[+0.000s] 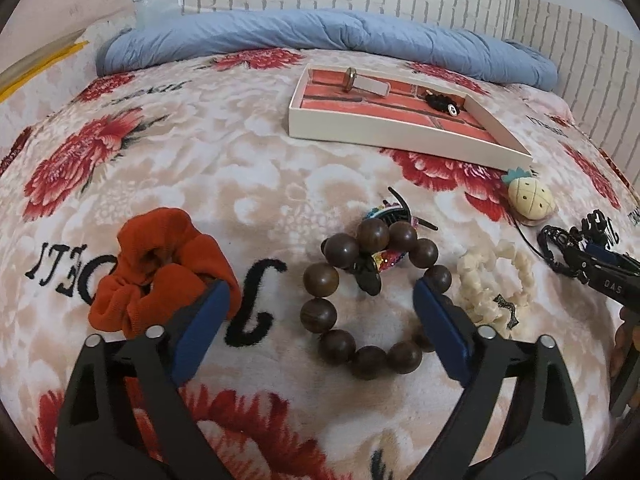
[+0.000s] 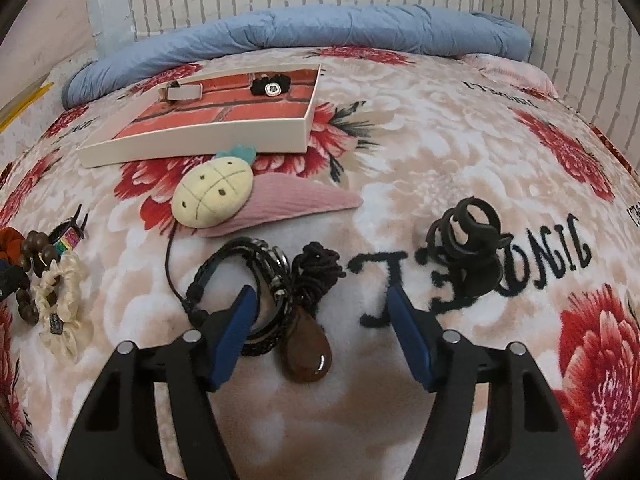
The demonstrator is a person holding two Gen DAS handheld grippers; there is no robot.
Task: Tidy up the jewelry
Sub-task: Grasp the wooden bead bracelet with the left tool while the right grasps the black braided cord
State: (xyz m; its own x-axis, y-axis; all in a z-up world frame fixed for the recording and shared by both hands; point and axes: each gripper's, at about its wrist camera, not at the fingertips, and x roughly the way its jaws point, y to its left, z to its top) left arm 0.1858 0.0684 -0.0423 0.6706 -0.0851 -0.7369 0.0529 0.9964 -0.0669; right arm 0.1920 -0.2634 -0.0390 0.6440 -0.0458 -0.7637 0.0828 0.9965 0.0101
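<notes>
My left gripper [image 1: 320, 294] stands open low over a floral blanket. A dark wooden bead bracelet [image 1: 320, 316] lies between its blue pads, and the right pad overlaps the beads on that side without pinching them. An orange scrunchie [image 1: 160, 272] lies by the left pad and a cream scrunchie [image 1: 496, 288] to the right. My right gripper [image 2: 320, 300] is open too. A brown teardrop pendant [image 2: 308, 352] on a black cord [image 2: 316, 268] lies between its pads. The left pad rests over black braided bracelets [image 2: 240, 264].
A white tray [image 1: 400, 130] lined with red brick print sits farther back, holding a ring on a stand [image 1: 352, 78] and a black flower piece [image 1: 440, 102]. A pineapple plush clip [image 2: 212, 196] lies in front of it, and a black claw clip [image 2: 466, 240] farther right. A blue quilt [image 1: 320, 32] lies along the wall.
</notes>
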